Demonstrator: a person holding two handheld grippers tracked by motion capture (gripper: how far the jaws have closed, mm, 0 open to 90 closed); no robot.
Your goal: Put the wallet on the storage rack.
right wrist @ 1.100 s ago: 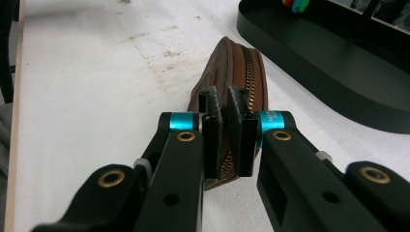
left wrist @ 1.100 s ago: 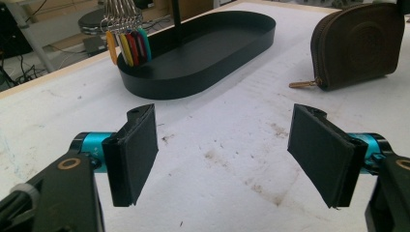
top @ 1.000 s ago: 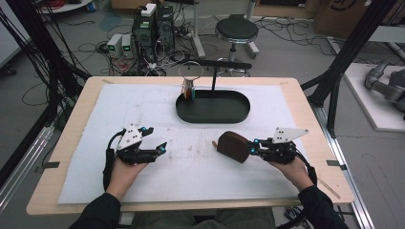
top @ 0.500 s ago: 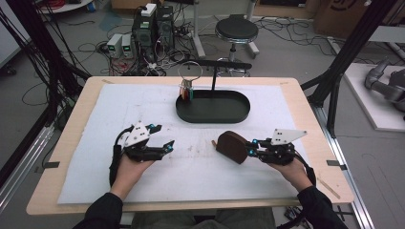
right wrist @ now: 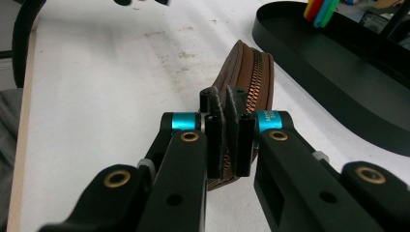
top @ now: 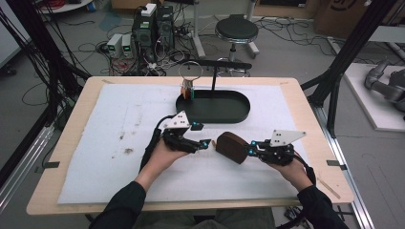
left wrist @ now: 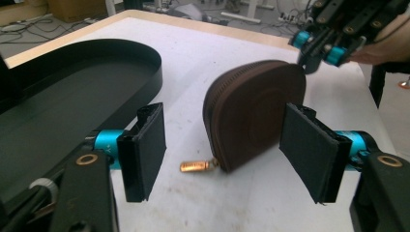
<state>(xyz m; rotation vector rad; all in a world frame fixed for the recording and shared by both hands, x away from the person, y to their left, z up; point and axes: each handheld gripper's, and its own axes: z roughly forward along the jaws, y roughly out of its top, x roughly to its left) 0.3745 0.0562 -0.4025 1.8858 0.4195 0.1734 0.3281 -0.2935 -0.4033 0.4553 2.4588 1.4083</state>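
The brown zippered pouch [top: 232,147] stands on edge on the white mat [top: 110,133], just in front of the black oval tray [top: 215,106] and between the two grippers. The right gripper [right wrist: 227,113] is clenched on the pouch's edge, its pads pinched almost together on the rim beside the zipper teeth. The left gripper [left wrist: 227,150] stands released, its jaws having just been closing a little, with the pouch ahead of them and no pad in contact. The brass zipper pull [left wrist: 196,166] lies on the mat at the pouch's lower corner, pointing toward the left jaw.

The step in hand is judged to be taking the pull so the zipper can be drawn.

- The right-hand pinch should be held firm, so the pouch is kept upright.
- The left gripper should be lowered and aimed at the pull, not at the pouch's broad face.
- The jaws should be narrowed before contact, since the pull is small and thin.
- The pull should be drawn along the line of the zipper; a sideways tug is likely to tip the pouch.
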